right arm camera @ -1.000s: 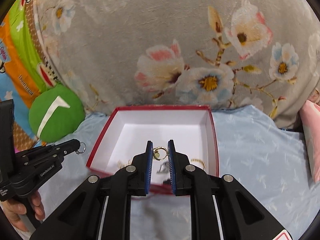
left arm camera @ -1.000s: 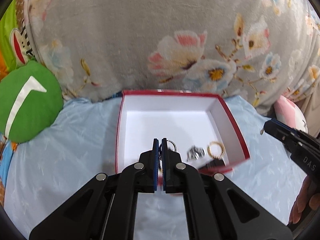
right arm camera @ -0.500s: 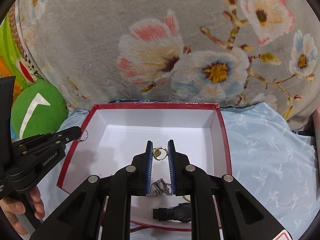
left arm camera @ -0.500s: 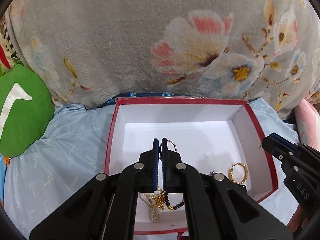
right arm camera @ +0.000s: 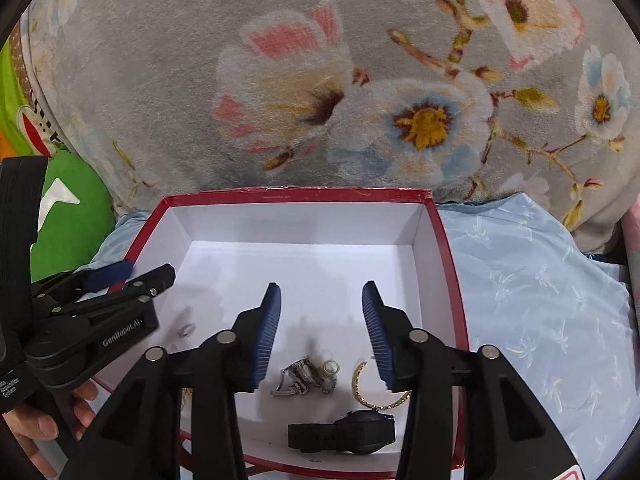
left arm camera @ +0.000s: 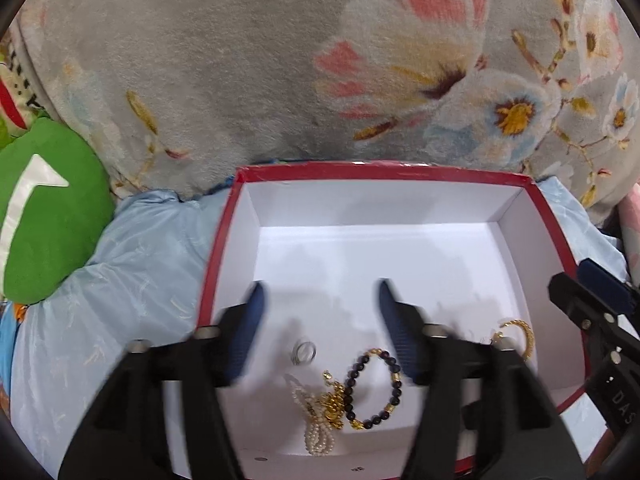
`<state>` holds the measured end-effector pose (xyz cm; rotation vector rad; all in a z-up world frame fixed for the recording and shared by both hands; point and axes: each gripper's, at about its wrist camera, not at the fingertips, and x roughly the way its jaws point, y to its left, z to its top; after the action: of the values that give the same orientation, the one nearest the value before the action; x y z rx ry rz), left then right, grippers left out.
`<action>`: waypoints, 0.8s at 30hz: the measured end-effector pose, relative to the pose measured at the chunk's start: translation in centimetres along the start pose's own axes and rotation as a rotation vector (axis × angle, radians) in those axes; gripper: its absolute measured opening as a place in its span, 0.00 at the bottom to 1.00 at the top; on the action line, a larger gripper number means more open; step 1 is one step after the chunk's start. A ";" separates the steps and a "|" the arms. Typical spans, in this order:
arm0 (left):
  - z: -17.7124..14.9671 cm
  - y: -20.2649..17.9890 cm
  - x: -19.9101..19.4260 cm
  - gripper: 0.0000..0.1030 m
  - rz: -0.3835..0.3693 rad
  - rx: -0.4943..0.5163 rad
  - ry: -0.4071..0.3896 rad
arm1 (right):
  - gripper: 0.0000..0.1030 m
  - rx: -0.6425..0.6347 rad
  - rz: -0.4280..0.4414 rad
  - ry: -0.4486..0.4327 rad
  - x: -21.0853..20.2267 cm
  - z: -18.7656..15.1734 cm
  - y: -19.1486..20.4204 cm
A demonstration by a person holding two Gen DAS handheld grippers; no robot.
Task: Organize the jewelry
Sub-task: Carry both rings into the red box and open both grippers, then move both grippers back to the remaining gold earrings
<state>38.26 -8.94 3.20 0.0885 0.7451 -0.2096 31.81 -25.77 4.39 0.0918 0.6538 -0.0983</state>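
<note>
A red box with a white inside (left arm camera: 514, 196) (right arm camera: 424, 224) lies on a pale blue sheet. My left gripper (left arm camera: 319, 300) is open above the box floor, and a silver ring (left arm camera: 304, 352) lies just below it. Beside the ring lie a dark bead bracelet (left arm camera: 374, 388), a pearl strand (left arm camera: 314, 420) and a gold hoop (left arm camera: 520, 334). My right gripper (right arm camera: 321, 300) is open over the box. Below it lie a silver watch band (right arm camera: 304, 376), a small gold ring (right arm camera: 331, 367), a gold hoop (right arm camera: 374, 396) and a black watch (right arm camera: 344, 432).
A grey floral blanket (left arm camera: 320, 60) rises behind the box. A green cushion (left arm camera: 44, 208) sits at the left. The blue sheet (right arm camera: 540, 300) spreads right of the box. Each gripper shows at the edge of the other's view.
Both grippers have opened over the box. The silver ring left the left jaws and the small gold ring left the right jaws; both now lie on the box floor.
</note>
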 end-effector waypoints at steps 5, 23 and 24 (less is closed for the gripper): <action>0.0 -0.1 -0.4 0.63 -0.007 0.004 -0.003 | 0.44 0.003 -0.006 -0.004 -0.1 0.0 -0.3; -1.5 0.4 -5.1 0.63 -0.021 0.008 -0.017 | 0.44 -0.022 0.003 -0.020 -4.9 -2.3 0.5; -2.1 0.7 -5.9 0.63 -0.026 0.013 -0.012 | 0.44 -0.029 0.002 -0.019 -5.6 -2.9 0.6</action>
<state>32.84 -7.05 5.67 0.0896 0.7337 -0.2394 25.70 -24.44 5.55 0.0633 0.6364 -0.0872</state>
